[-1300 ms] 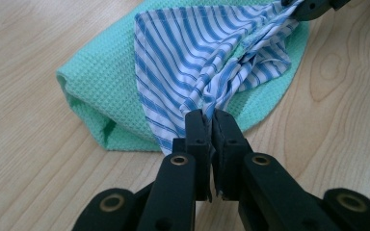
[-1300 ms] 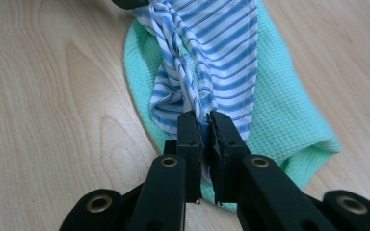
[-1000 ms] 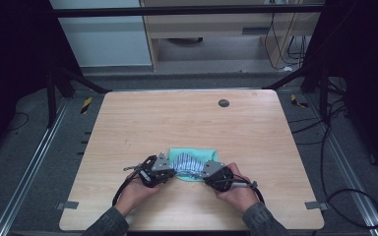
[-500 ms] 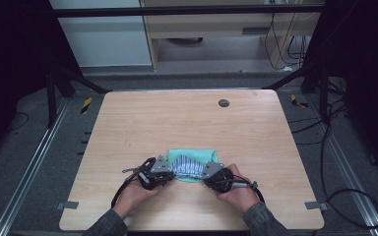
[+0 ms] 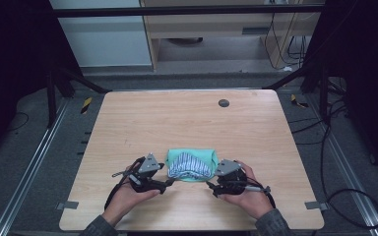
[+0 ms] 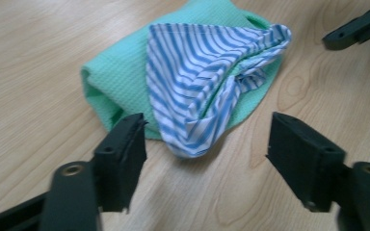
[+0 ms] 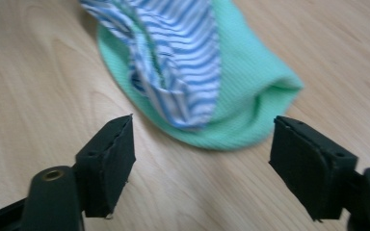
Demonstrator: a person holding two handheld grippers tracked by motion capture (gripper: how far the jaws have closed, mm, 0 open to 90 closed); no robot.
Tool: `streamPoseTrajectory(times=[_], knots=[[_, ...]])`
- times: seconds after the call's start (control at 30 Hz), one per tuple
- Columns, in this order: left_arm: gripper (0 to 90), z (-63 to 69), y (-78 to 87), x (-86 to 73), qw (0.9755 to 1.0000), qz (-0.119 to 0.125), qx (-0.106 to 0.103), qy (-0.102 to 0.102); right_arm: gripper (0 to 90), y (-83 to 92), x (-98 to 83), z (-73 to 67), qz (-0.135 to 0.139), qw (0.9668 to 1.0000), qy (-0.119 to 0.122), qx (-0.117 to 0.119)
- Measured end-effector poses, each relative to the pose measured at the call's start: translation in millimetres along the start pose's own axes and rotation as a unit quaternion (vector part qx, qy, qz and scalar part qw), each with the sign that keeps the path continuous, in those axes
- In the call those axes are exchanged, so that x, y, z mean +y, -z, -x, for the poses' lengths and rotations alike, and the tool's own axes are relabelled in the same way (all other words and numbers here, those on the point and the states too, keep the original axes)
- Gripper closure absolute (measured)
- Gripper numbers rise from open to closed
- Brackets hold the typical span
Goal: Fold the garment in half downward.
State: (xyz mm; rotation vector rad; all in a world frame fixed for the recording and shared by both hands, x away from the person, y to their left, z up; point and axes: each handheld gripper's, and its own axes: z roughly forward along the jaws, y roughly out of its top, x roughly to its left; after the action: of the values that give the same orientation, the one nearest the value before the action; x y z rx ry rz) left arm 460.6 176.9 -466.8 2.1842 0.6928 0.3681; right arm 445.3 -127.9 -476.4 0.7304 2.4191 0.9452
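Green cloth [image 5: 193, 158], folded into a rounded bundle with a blue-and-white striped cloth [image 5: 189, 166] lying on top of it, rests on the wooden table [image 5: 187, 118] near the middle of the near edge, between a person's two handheld grippers. The left gripper [image 5: 163, 184] sits just beside the bundle's left end and the right gripper [image 5: 210, 186] just beside its right end; each has its jaws spread wide and holds nothing. In the left gripper view the striped cloth [image 6: 212, 86] drapes over the green cloth [image 6: 120, 82] and its loose point hangs past the green edge onto the bare wood, straight ahead of the gap between the jaws. In the right gripper view the green cloth [image 7: 250, 91] shows a thick rolled fold at its near end, with the striped cloth [image 7: 178, 53] across it.

The work in hand appears to be folding or gathering the two cloths together. The likely trouble is a pinch that catches one layer alone: the left jaws line up with the striped point, so closing there could peel the striped cloth off the green one rather than lift both. On the right, the rolled fold is bulky and could slip out of a shallow grip or unroll. Uneven pulls from the two sides could also drag the bundle across the smooth wood and undo the fold.

A small dark round fitting [image 5: 223, 103] sits near the table's far edge, well apart from the work.
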Motion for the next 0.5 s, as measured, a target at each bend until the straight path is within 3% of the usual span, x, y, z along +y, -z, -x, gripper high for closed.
streamPoseTrajectory(times=[0.03, 0.07, 0.27, 0.3, 0.33, 0.37, 0.43, 0.47, 0.5], knots=[[22.2, -4.3, 0.6, -0.3, 0.9999, -0.004, 0.01, 0.005, 21.3, 2.1, -2.4, 3.2, 0.001, 1.0, -0.007, -0.007], [15.2, -12.3, 0.6, -1.2, 0.9996, -0.01, 0.021, 0.014, 18.5, 4.6, -7.5, 10.9, 0.0, 0.9994, -0.026, -0.021], [11.5, -36.1, 1.4, -5.5, 0.998, -0.017, 0.044, 0.043, 13.4, 7.3, -20.2, 32.2, -0.007, 0.9951, -0.086, -0.048], [10.7, -40.5, 1.4, -6.4, 0.9976, -0.018, 0.05, 0.045, 12.0, 7.4, -26.5, 42.1, -0.008, 0.9923, -0.108, -0.06], [10.7, -44.0, 1.2, -7.4, 0.9972, -0.021, 0.055, 0.046, 12.0, 7.4, -26.5, 42.1, -0.008, 0.9923, -0.108, -0.06], [8.8, -50.2, 0.3, -9.8, 0.9965, -0.026, 0.062, 0.05, 9.3, 6.2, -32.9, 50.9, -0.01, 0.988, -0.137, -0.072], [8.7, -64.9, -1.6, -18.0, 0.9937, -0.031, 0.083, 0.07, 8.8, 4.5, -38.4, 58.4, -0.016, 0.9838, -0.157, -0.085], [8.7, -64.9, -1.6, -18.0, 0.9937, -0.031, 0.083, 0.07, 8.8, 4.5, -38.4, 58.4, -0.016, 0.9838, -0.157, -0.085], [8.7, -71.2, -2.2, -22.5, 0.9921, -0.032, 0.092, 0.079, 8.4, 3.5, -41.6, 61.6, -0.015, 0.981, -0.169, -0.095]])
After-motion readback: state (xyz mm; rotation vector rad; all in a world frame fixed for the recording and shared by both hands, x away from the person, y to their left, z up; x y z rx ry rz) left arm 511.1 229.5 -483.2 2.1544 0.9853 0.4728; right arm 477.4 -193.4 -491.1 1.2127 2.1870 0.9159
